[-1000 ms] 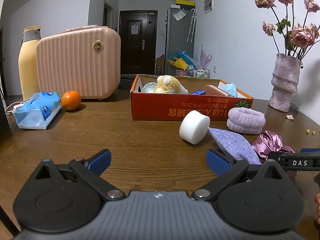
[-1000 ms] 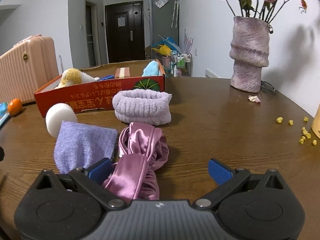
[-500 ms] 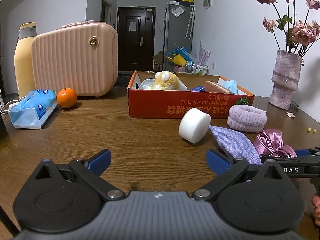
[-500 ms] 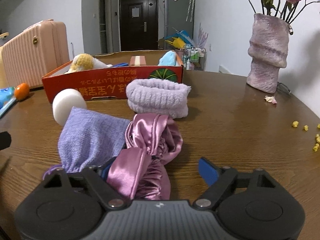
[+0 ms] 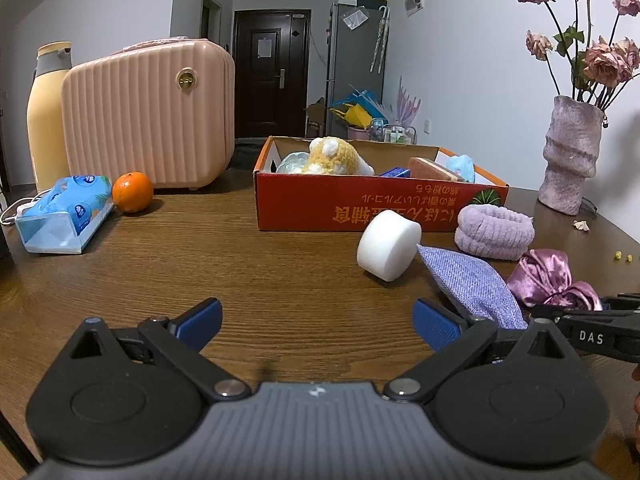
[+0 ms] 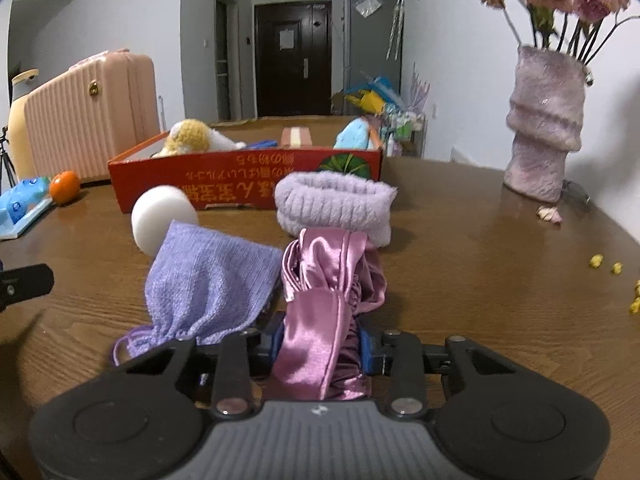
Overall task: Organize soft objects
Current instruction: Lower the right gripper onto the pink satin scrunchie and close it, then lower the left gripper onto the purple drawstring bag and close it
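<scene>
My right gripper [image 6: 322,346] is shut on a pink satin headband [image 6: 328,280], which also shows at the right of the left wrist view [image 5: 552,278]. Left of it lies a lilac knit pouch [image 6: 208,280] [image 5: 472,284]. Behind are a white foam puck [image 6: 162,216] [image 5: 388,242] and a fluffy lilac band [image 6: 334,206] [image 5: 494,232]. A red cardboard box [image 6: 240,186] [image 5: 360,208] holds a yellow plush toy [image 5: 336,158] and other soft items. My left gripper [image 5: 316,324] is open and empty above the table, left of the pouch.
A pink suitcase [image 5: 148,112], a beige bottle [image 5: 46,112], an orange [image 5: 132,192] and a tissue pack [image 5: 64,214] stand at the left. A purple vase [image 6: 546,124] with dried roses stands at the right. Yellow crumbs [image 6: 604,264] lie near the right edge.
My right gripper has closed its fingers on the pink satin headband and moved in over it. The left gripper has stayed open and nearly still.
</scene>
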A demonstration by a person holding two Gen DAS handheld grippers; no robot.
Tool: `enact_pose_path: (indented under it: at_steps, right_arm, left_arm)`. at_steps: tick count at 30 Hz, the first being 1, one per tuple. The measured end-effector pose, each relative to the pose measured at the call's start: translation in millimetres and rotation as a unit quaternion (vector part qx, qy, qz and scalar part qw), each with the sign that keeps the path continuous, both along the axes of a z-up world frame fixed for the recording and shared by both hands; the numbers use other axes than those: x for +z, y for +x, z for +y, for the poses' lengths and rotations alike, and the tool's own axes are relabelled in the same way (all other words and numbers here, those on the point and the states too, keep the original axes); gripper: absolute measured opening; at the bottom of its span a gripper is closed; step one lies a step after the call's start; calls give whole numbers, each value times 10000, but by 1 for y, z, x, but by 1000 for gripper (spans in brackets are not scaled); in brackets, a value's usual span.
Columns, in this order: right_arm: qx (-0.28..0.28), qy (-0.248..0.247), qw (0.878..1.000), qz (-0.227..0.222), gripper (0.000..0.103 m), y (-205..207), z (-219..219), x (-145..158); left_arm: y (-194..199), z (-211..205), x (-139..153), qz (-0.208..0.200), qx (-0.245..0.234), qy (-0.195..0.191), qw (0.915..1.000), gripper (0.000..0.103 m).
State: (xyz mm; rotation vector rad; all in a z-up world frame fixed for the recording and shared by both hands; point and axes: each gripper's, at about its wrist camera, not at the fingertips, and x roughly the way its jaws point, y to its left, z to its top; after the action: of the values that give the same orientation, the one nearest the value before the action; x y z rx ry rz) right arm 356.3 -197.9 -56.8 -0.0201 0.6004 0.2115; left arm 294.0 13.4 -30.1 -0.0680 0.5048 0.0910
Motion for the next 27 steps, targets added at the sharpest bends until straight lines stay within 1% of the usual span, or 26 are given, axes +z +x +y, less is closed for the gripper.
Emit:
enact_pose_path:
  at_steps: [10, 14, 19, 23, 27]
  right_arm:
    - [-259, 229, 9978, -565, 33, -14, -17, 18]
    - [-353, 261, 9968, -664, 33, -16, -21, 21]
    - [-328, 312, 9960, -773, 33, -19, -21, 25]
    - [-332, 469, 9955, -755, 33, -19, -25, 26]
    - [-341, 481, 9949, -813, 33, -20, -29, 28]
  left_arm:
    - [0, 0, 0, -5, 7, -5, 10000, 103]
    - [1, -1, 0, 9, 42, 16, 10000, 103]
    - [4, -4, -1, 5, 66, 57, 10000, 103]
    - [8, -9, -2, 16, 106, 57, 9999, 103]
    - [11, -19, -2, 12, 71, 76, 9999, 103]
